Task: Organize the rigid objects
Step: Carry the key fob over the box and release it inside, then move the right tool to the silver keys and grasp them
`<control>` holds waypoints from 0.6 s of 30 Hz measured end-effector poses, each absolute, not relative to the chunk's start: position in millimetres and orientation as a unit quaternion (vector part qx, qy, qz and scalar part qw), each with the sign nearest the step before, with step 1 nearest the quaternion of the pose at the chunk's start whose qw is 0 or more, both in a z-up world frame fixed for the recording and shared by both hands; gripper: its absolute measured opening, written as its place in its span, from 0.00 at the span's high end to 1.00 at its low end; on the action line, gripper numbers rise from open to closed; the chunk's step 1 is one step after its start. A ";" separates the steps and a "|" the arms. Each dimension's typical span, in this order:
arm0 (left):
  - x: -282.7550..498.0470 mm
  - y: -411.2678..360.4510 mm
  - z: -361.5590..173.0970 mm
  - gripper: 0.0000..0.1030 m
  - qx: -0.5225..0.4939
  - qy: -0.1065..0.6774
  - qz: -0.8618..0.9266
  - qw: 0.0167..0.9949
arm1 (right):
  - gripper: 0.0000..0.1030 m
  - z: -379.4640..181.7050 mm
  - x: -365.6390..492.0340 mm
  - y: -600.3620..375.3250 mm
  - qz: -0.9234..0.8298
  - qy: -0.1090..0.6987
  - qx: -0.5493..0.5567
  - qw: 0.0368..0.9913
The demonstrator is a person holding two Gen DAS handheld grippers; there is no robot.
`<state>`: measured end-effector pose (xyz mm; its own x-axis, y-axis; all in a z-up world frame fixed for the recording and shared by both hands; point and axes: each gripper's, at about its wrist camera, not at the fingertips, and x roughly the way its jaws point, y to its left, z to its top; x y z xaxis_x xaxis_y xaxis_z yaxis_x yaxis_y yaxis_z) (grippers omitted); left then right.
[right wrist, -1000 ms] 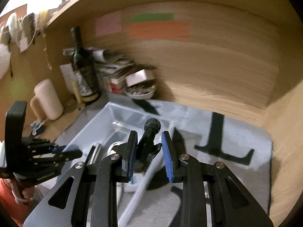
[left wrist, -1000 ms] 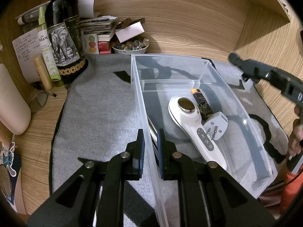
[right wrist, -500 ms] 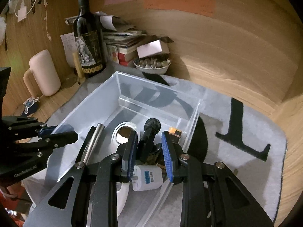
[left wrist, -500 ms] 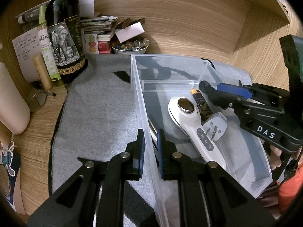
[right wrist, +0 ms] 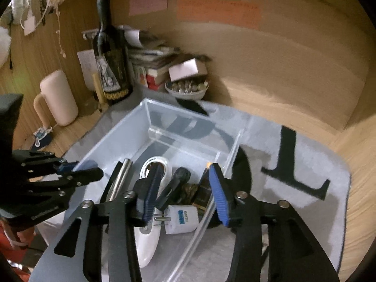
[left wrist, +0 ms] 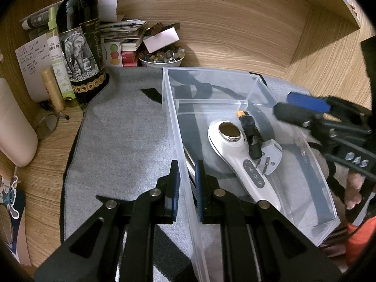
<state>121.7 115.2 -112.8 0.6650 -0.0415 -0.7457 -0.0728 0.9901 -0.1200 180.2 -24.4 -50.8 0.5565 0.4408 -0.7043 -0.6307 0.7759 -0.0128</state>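
A clear plastic bin [left wrist: 171,108] stands on a grey mat [left wrist: 124,141]. My left gripper [left wrist: 187,166] is shut on the bin's left wall near its front corner. In the bin lie a white handheld device [left wrist: 235,150], a white plug adapter [left wrist: 270,155], a black stick with an orange tip [left wrist: 250,131] and a silver rod [right wrist: 119,178]. My right gripper [right wrist: 185,171] hovers over the bin's right side, its jaws opening. A black round-tipped stick [right wrist: 174,188] leans loose between them, against the left pad [right wrist: 152,188] and clear of the right one.
A dark wine bottle [left wrist: 80,42], a bowl of stones [left wrist: 162,56], stacked books and a pale pink jug [left wrist: 14,127] crowd the back left. Wooden walls close the back and right. A person's hand [left wrist: 352,188] holds the right gripper beside the bin.
My right gripper swung in over the bin from the right and its jaws spread apart, so the black round-tipped stick now tilts free between them. The left gripper has not moved.
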 end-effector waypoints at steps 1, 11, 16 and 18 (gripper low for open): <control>121.7 115.2 -112.8 0.88 -0.070 0.409 0.009 0.910 | 0.52 -45.4 178.3 -28.5 0.306 0.350 -0.130 0.876; 121.7 115.2 -112.7 0.88 -0.070 0.409 0.009 0.910 | 0.41 -13.2 168.9 -77.1 0.252 0.304 -0.119 0.911; 121.6 115.1 -112.7 0.88 -0.070 0.409 0.009 0.910 | 0.41 -23.9 173.8 -103.2 0.211 0.322 -0.121 0.915; 121.6 115.2 -112.7 0.88 -0.070 0.409 0.009 0.910 | 0.41 -34.4 178.7 -111.0 0.199 0.339 -0.123 0.911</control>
<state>121.6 115.2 -112.7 0.6655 -0.0407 -0.7452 -0.0731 0.9902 -0.1194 178.7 -111.0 -34.4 0.6915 0.2788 -0.6664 -0.4452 0.8910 -0.0891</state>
